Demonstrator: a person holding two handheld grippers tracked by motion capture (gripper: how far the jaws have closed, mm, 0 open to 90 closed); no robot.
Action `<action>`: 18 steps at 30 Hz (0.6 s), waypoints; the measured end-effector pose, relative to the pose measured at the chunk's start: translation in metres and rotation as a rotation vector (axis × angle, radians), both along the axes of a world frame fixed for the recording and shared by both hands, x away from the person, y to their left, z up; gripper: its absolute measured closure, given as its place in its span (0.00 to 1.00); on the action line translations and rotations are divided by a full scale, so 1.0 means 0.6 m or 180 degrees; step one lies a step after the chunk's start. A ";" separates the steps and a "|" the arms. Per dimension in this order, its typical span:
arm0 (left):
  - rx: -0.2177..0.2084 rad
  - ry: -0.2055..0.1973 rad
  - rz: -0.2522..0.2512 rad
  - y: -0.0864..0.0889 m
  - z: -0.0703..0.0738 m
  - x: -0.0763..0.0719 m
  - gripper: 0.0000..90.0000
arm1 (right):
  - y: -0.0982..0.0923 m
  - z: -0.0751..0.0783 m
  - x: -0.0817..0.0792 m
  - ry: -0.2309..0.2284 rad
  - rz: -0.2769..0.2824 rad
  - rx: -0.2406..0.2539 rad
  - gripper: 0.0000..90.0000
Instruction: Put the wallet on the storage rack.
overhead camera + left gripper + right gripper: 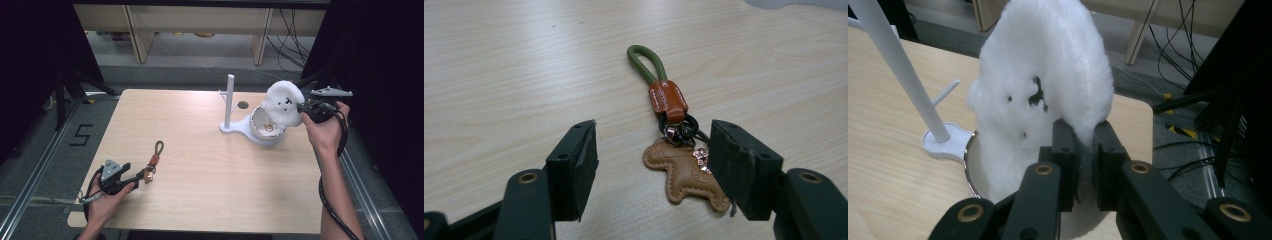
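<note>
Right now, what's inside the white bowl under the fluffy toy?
In the high view, the bowl holds a small ring-like trinket. The fluffy white toy, pinched by the right gripper, covers the bowl's far side.

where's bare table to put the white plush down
Widest bare patch: table middle, between keychain and white stand, running to the near edge. Far-left corner is bare too. Crowded at far right: the stand's dish beneath the plush.

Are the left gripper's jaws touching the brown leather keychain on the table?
Apart. In the left gripper view the left gripper stands open, bare table showing between each pad and the keychain.
</note>
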State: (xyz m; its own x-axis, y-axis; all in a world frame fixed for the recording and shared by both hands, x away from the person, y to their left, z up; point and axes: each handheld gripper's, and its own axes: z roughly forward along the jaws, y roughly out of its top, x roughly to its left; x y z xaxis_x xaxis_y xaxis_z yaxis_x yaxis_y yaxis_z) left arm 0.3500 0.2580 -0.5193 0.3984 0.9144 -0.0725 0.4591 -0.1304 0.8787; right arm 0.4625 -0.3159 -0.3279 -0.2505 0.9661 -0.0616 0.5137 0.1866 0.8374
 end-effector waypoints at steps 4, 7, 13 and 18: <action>-0.0009 -0.0002 -0.0002 -0.001 0.000 0.000 0.40 | -0.002 -0.004 0.005 0.0021 0.0030 -0.0045 0.93; -0.0006 -0.0001 -0.0003 0.000 0.000 0.000 0.40 | 0.003 -0.007 0.008 0.0032 -0.0010 -0.0035 0.93; 0.0001 0.0001 -0.0002 0.000 0.000 -0.001 0.40 | 0.009 -0.016 0.015 0.0074 -0.0017 -0.0045 0.93; 0.0002 0.0003 -0.0003 0.000 0.000 0.000 0.40 | 0.010 -0.025 0.025 -0.0013 0.0007 -0.0109 0.93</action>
